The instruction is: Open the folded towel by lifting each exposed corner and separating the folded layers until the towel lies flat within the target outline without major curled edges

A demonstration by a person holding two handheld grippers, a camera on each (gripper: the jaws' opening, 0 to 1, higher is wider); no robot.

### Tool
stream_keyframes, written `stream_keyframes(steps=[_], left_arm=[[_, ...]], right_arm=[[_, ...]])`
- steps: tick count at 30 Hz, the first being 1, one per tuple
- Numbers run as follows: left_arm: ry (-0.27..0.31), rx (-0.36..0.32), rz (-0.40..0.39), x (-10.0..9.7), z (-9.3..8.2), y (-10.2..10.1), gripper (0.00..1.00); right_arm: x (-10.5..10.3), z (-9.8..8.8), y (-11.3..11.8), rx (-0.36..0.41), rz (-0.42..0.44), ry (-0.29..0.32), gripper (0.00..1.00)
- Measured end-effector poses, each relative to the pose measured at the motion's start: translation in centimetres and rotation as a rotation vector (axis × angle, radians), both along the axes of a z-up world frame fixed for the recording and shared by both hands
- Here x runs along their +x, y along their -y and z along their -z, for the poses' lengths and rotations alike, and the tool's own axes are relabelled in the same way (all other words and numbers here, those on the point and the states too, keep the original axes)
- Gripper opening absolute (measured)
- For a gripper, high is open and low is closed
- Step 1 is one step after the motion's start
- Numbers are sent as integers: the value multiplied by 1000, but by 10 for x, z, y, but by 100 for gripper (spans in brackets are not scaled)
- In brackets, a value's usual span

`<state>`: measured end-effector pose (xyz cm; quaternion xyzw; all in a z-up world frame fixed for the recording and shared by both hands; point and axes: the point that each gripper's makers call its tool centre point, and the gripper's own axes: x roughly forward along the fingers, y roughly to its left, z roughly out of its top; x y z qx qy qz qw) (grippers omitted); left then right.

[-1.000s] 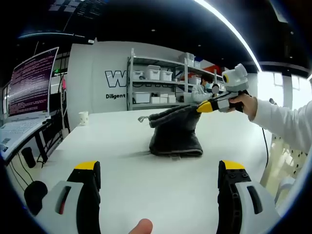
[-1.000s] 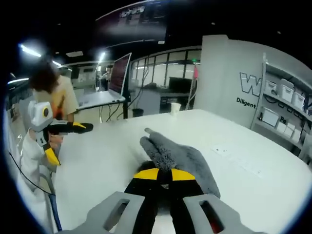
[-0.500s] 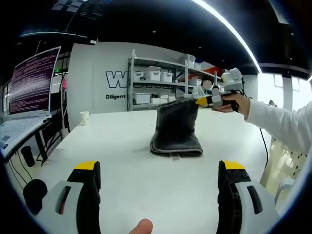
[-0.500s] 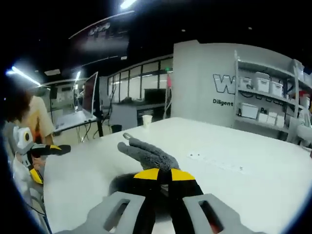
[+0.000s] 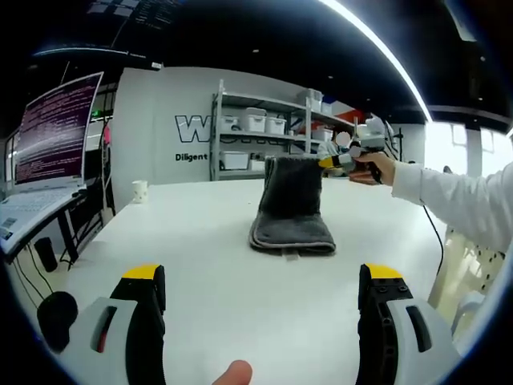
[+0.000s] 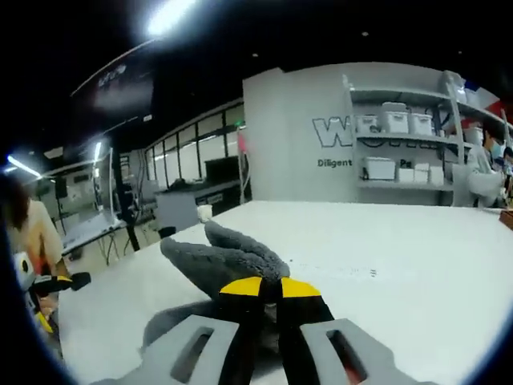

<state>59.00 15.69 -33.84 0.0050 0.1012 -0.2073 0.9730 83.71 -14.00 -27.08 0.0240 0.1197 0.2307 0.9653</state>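
On the white surface mid-view sat the grey towel — left tool low in front, jaws wide apart, nothing between; at right, the right tool clamped the towel's top corner, lifted upright — jaws closed on cloth.

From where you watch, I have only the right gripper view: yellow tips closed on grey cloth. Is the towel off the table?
Observer: Partly. In the left gripper view the right gripper holds one corner high, while the towel hangs down with its lower folds on the table.
Operator: And the left gripper?
Observer: The left gripper is open, well short of the towel, holding nothing.
Operator: Anything else on the table?
Observer: A small white cup stands near the far left edge.
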Motion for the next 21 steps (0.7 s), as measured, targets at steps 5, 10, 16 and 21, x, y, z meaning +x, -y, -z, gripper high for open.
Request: stream_keyframes(steps=[5, 10, 16, 21], left_arm=[[7, -10, 1, 2, -1, 0, 99], [2, 13, 8, 2, 1, 4, 98], [6, -10, 31, 8, 1, 13, 98], [-19, 6, 46, 12, 6, 17, 98]], right_arm=[[22, 2, 16, 121, 77, -81, 0], [41, 6, 22, 73, 107, -89, 0], [60, 21, 27, 62, 145, -118, 0], [73, 39, 29, 22, 159, -134, 0]])
